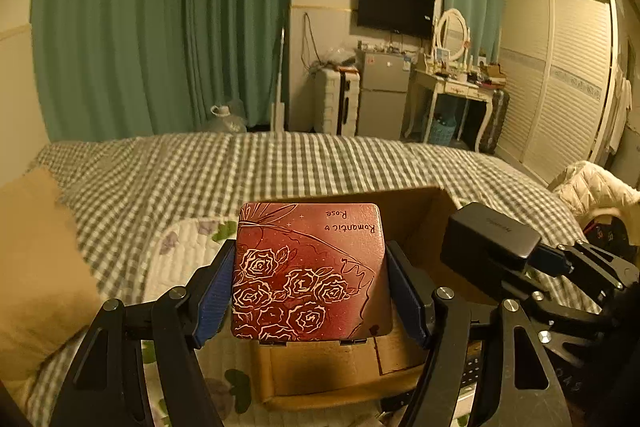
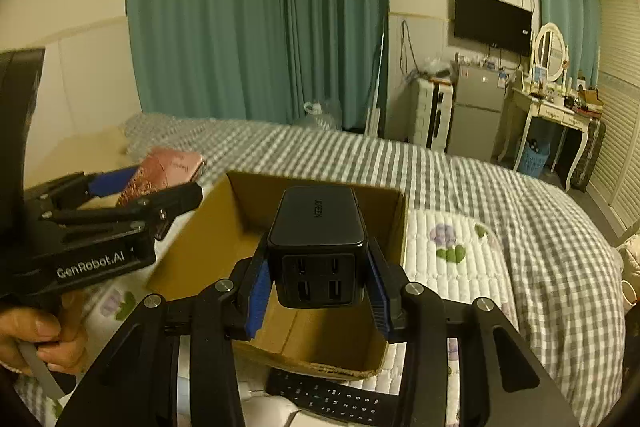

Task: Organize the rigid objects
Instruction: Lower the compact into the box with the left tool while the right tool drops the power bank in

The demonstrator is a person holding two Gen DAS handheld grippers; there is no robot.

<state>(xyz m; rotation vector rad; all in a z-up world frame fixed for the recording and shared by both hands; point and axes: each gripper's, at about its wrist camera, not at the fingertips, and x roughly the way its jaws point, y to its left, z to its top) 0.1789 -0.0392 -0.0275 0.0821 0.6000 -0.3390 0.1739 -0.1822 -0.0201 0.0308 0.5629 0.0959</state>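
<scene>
While both grippers hang over the open brown cardboard box [image 2: 320,339] on the bed, each is clamped on one item.
Left gripper [image 1: 310,287]: blue pads pressed to both sides of a flat red square tin [image 1: 310,271] with white line-drawn roses, lettered "Romantic Rose"; body marked "GenRobot.AI". Right gripper [image 2: 318,279]: jaws narrowly set, gripping a black block-shaped multi-port charger [image 2: 318,247], top reading "UGREEN", above the box's mouth. Black remote control [image 2: 336,399] lies just beside the box's near wall.
</scene>
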